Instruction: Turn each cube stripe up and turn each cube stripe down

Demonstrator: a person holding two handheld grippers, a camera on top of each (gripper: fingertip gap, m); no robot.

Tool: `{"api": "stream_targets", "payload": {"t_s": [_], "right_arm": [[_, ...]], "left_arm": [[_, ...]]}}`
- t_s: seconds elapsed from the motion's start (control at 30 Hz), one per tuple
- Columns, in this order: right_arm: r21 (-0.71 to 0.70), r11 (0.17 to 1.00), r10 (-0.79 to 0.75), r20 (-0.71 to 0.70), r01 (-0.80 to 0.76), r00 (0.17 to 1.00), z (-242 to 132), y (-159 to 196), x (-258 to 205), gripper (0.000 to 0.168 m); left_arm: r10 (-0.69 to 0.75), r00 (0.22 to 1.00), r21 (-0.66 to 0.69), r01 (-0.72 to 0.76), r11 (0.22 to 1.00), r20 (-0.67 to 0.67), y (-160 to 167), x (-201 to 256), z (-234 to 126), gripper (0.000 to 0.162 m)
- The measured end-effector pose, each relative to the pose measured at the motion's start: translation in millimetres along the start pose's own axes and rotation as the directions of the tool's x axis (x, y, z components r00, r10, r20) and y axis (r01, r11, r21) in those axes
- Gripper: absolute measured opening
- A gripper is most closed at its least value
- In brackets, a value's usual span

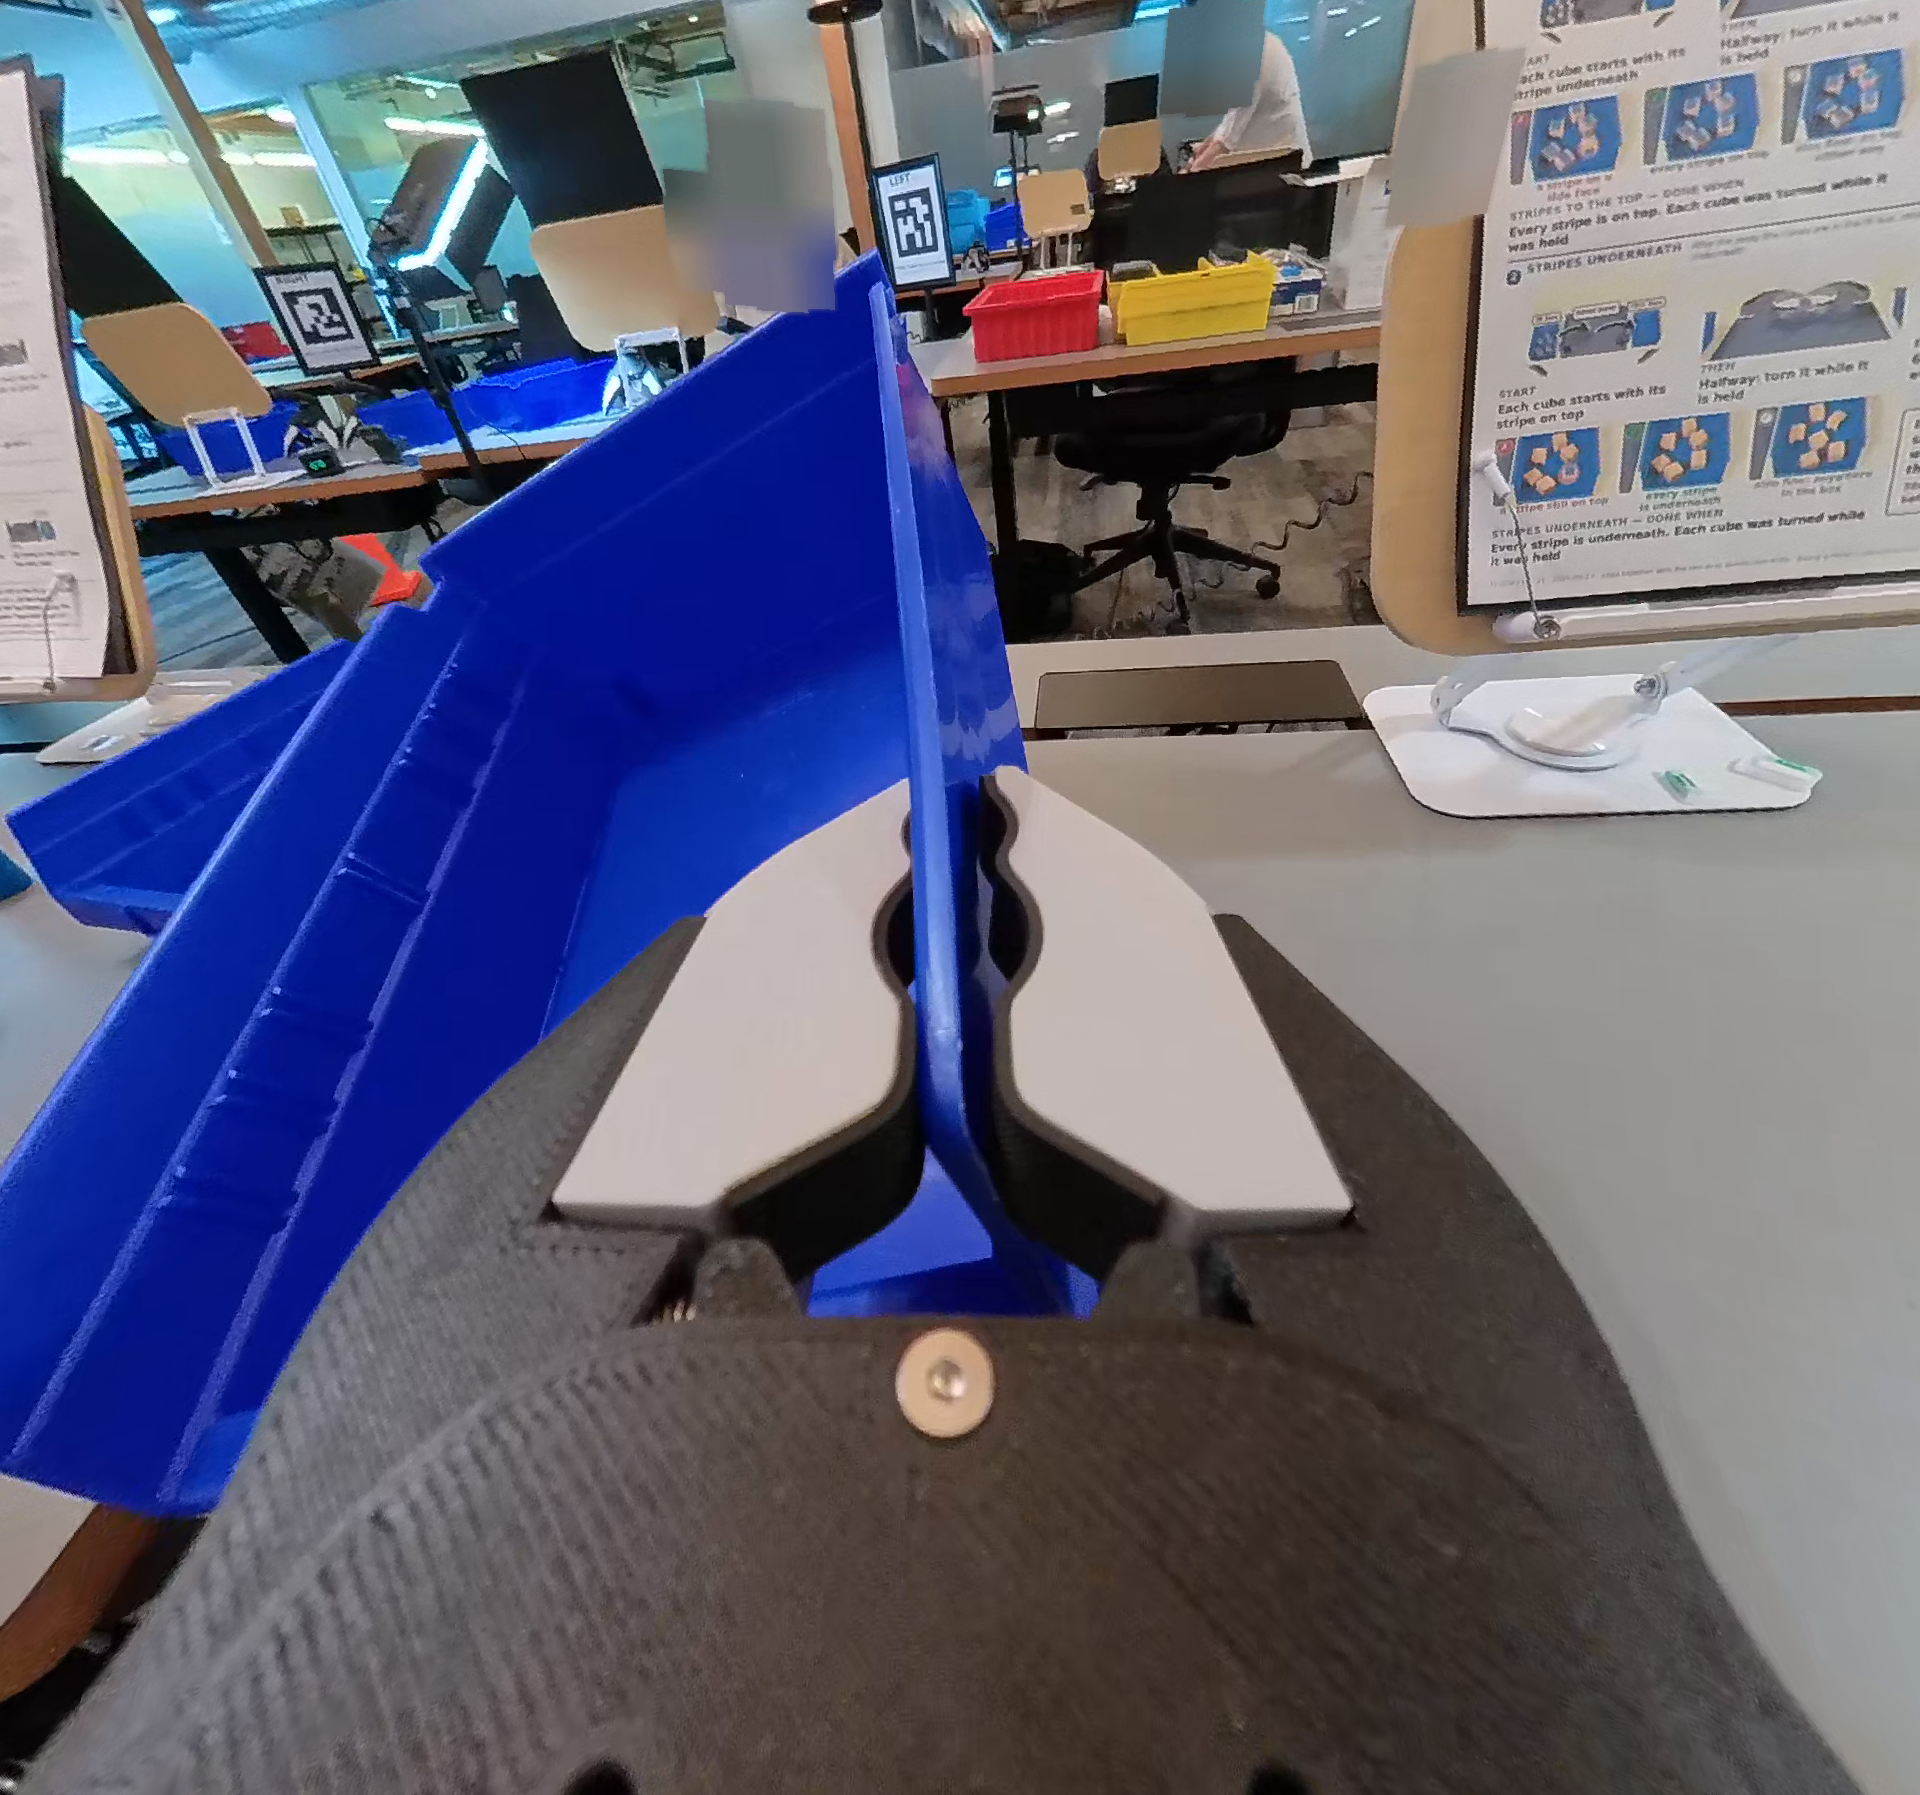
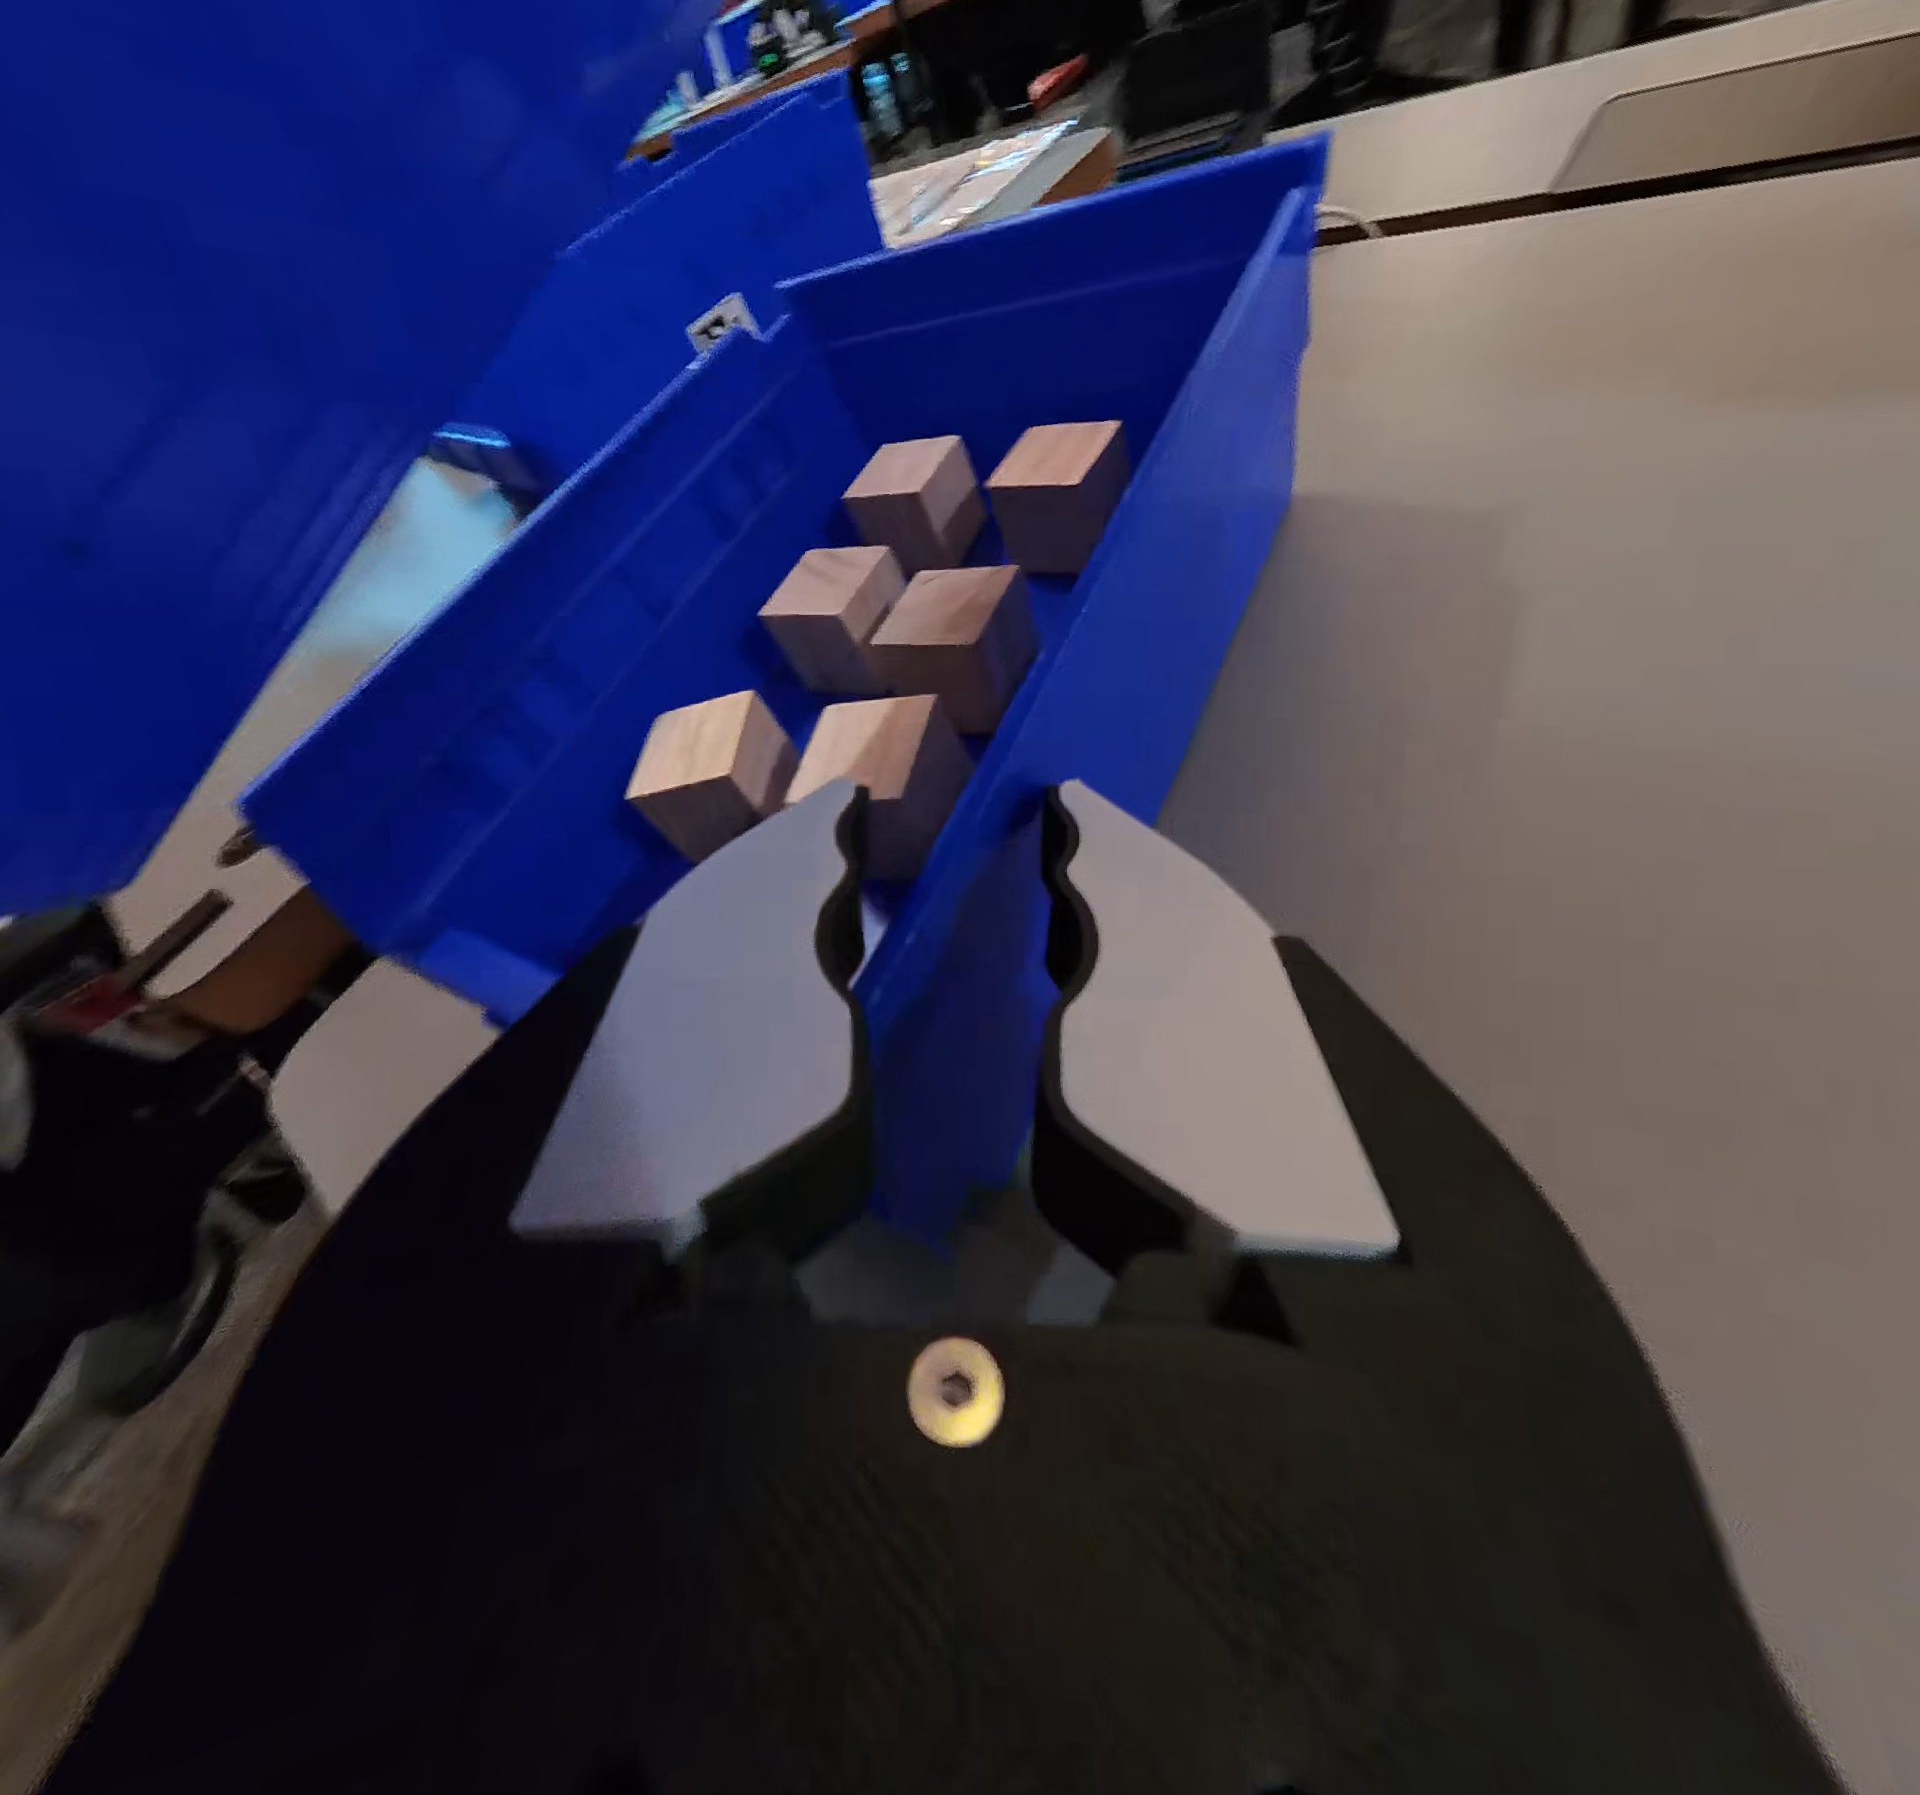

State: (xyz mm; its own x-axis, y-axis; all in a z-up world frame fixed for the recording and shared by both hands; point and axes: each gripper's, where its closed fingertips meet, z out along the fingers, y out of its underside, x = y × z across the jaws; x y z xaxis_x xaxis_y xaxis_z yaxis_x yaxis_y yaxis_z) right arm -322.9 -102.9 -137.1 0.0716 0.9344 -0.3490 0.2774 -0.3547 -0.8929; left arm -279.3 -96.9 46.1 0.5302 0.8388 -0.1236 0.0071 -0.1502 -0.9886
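Observation:
My left gripper is shut on the side wall of an empty blue bin, which is tilted with its open side facing left. My right gripper is shut on the near right wall of a second blue bin. That bin holds several plain wooden cubes, and no stripe shows on their visible faces. The right wrist view is tilted and blurred. The large blue surface at its upper left looks like the other bin, close above.
The grey table extends to the right of both bins. An instruction sheet on a stand with a white base is at the back right. Another sheet stand is at the far left. Red and yellow bins sit on a far desk.

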Motion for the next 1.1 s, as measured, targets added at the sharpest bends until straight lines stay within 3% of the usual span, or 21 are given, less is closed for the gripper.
{"api": "stream_targets", "payload": {"t_s": [0.1,0.23,0.47,0.73,0.83,0.97,1.1], "right_arm": [[0.016,1.000,-0.019,0.133,0.017,0.991,-20.9,-10.4,-7.9,0.044],[0.104,0.992,-0.088,0.205,0.068,0.975,-69.3,-38.7,13.9,0.049],[0.172,0.981,-0.125,0.187,0.093,0.974,-173.1,-82.5,120.0,0.048],[0.351,0.910,-0.177,-0.149,0.220,0.973,-298.9,-123.4,269.7,0.041],[0.264,0.944,-0.131,-0.257,0.200,0.957,-325.3,-106.0,324.5,0.041],[0.204,0.971,-0.060,-0.311,0.128,0.949,-359.3,-95.9,360.3,0.041],[0.246,0.966,0.017,-0.373,0.081,0.928,-392.9,-91.8,373.4,0.041]], "left_arm": [[0.012,1.000,0.004,-0.012,1.000,-0.012,-2.3,4.5,-1.3,0.005],[0.033,0.997,0.011,-0.032,0.999,-0.072,-5.4,25.1,-1.2,0.005],[0.068,0.970,-0.010,-0.072,0.997,-0.235,-4.8,110.7,-1.6,0.005],[0.133,0.864,-0.003,-0.153,0.988,-0.485,37.4,267.6,-17.3,0.004],[0.108,0.784,-0.005,-0.140,0.990,-0.612,57.9,329.1,-31.7,0.004],[0.068,0.662,-0.035,-0.141,0.989,-0.746,74.0,388.1,-49.9,0.003],[0.173,0.598,0.036,-0.234,0.972,-0.782,81.0,427.4,-55.1,0.004]]}}
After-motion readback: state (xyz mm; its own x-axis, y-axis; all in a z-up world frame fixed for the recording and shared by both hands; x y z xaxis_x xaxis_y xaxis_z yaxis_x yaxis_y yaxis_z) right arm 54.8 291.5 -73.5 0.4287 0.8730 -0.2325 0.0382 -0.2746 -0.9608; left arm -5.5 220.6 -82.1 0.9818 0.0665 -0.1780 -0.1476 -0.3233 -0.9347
